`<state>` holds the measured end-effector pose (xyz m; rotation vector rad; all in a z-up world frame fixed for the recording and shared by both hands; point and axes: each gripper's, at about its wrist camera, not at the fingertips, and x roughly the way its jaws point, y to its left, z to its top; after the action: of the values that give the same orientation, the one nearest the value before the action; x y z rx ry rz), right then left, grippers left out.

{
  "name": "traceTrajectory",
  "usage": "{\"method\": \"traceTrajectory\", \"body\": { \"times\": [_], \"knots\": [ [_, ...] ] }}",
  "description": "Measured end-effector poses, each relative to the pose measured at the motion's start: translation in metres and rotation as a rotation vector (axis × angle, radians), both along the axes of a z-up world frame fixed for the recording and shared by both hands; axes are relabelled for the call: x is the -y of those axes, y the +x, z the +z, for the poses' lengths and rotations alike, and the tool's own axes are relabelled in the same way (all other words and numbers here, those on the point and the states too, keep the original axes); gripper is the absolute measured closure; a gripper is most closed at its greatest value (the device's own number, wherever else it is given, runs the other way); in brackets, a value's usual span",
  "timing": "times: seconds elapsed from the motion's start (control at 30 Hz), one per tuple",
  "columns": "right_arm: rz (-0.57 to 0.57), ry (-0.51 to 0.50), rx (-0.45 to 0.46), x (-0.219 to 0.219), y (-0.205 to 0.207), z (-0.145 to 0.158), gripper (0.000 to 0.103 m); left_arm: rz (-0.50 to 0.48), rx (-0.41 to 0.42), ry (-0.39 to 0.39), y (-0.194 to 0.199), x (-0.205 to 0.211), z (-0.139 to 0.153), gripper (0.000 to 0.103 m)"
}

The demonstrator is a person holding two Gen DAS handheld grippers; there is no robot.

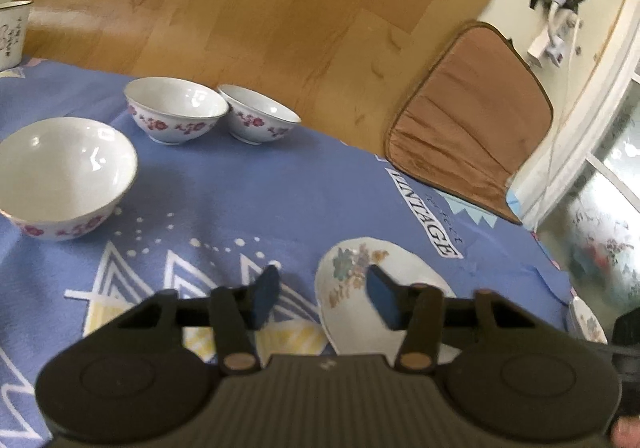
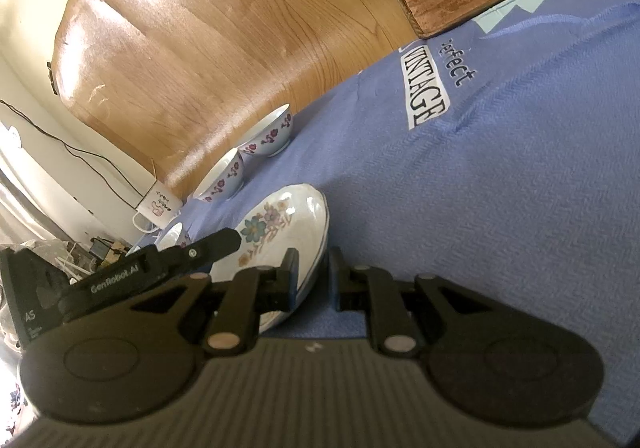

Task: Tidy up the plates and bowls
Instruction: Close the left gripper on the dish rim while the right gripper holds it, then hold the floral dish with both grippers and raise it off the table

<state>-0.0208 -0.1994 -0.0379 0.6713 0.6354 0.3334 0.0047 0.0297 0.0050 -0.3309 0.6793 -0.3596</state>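
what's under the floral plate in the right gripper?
The floral plate is tilted, its rim clamped in the right gripper. Beneath it, only the blue blanket shows. Where its lower edge rests is hidden behind the gripper body.

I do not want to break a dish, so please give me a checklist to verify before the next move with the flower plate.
1. Right gripper shut on the flower plate rim: ok.
2. Left gripper open, nothing between its fingers: ok.
3. Big bowl and two smaller bowls upright: ok.
4. Blue cloth bare between plate and bowls: ok.
5. Plate lying flat on the cloth: cannot tell.
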Motion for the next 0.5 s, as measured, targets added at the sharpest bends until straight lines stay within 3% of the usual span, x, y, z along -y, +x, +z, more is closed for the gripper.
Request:
{"method": "traceTrajectory", "body": {
  "times": [0.07, 0.5],
  "knots": [
    [-0.001, -0.004, 0.002, -0.0003, -0.0004, 0.0002, 0.085, -0.027, -0.004, 0.005, 0.0002, 0.003, -0.0007, 0.082],
    [-0.004, -0.048, 0.014, -0.006, -0.0008, 0.0026, 0.085, -0.04, 0.001, 0.012, -0.0006, 0.0065, 0.0, 0.078]
  ]
}}
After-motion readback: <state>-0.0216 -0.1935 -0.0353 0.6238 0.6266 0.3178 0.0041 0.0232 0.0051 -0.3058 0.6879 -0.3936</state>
